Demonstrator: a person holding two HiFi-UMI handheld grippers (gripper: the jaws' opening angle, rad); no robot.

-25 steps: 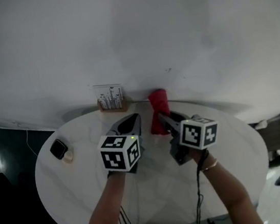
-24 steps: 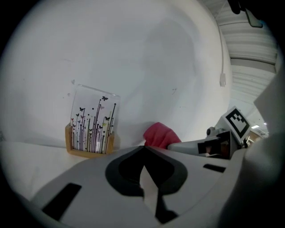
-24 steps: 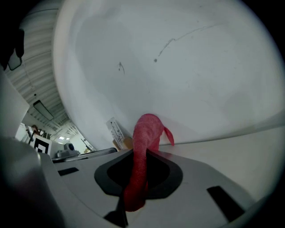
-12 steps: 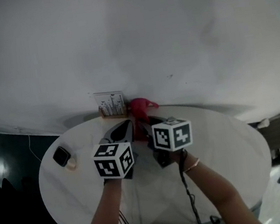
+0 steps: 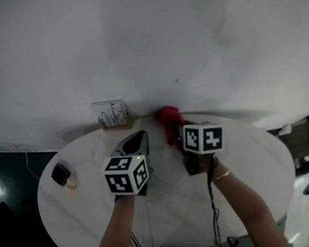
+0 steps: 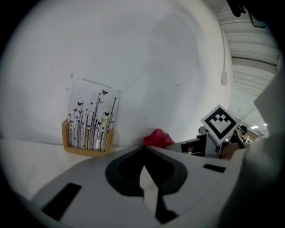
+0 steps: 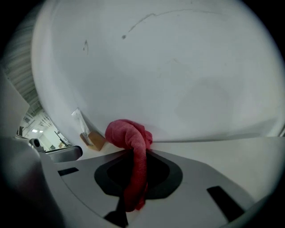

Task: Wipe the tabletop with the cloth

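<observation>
A red cloth (image 5: 168,118) is bunched at the far edge of the round white table (image 5: 250,192), close to the wall. My right gripper (image 5: 178,136) is shut on it; in the right gripper view the cloth (image 7: 132,151) runs back between the closed jaws and bulges past the tips. My left gripper (image 5: 136,144) hovers over the table to the left of the cloth, shut with nothing in it. From the left gripper view the cloth (image 6: 157,138) peeks out just beyond my left gripper (image 6: 143,150), with the right gripper's marker cube (image 6: 220,124) to its right.
A clear card holder on a wooden base (image 5: 112,115) stands against the wall left of the cloth, also in the left gripper view (image 6: 91,121). A small black device on a pale base (image 5: 62,176) sits at the table's left edge. A white wall (image 5: 143,42) rises right behind the table.
The right gripper carried the cloth leftward toward the card holder, then back right along the table's far edge. The left gripper stayed nearly in place.
</observation>
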